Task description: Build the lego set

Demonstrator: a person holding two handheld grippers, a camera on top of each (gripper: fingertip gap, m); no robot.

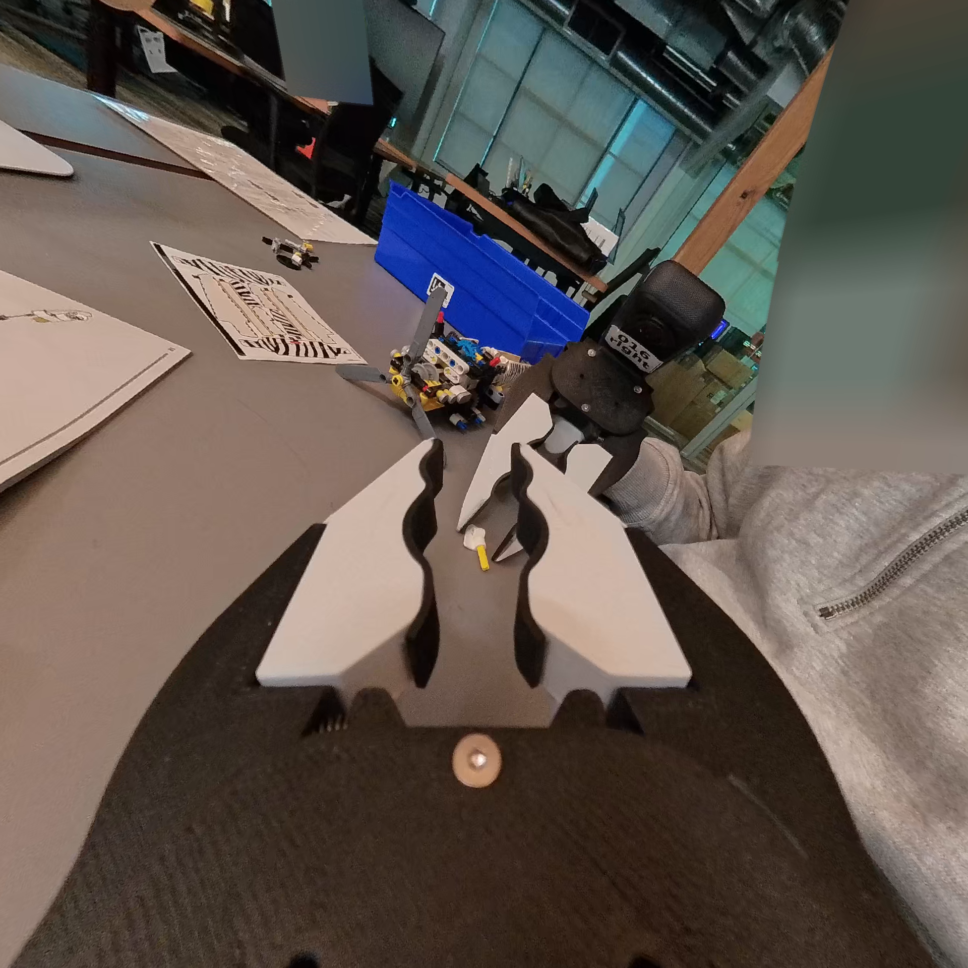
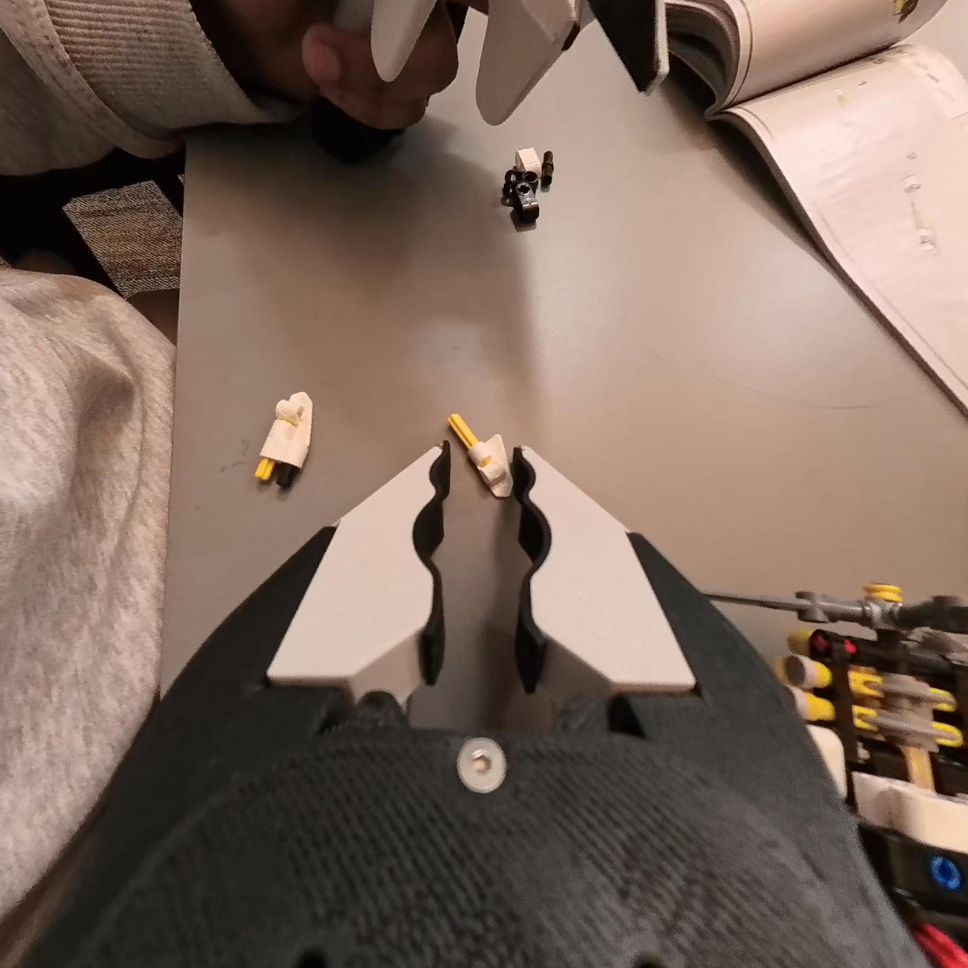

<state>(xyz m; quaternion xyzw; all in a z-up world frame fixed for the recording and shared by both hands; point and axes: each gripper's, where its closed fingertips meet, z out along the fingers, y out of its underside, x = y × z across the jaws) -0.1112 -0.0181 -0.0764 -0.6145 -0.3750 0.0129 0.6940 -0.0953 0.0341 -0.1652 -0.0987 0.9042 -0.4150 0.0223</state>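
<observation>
A small white piece with a yellow axle lies on the grey table, between the tips of my open right gripper and close against its right finger. It also shows in the left wrist view, with the right gripper straddling it. My left gripper is open and empty, held above the table just behind that piece; it also shows at the top of the right wrist view. A partly built model with a grey propeller stands farther off.
A second white piece with yellow and black pins lies to the left. A cluster of small black parts lies ahead. An open instruction booklet, a striped sticker sheet, a small sub-assembly and a blue bin surround the work area. Left tips to right tips: about 11 centimeters.
</observation>
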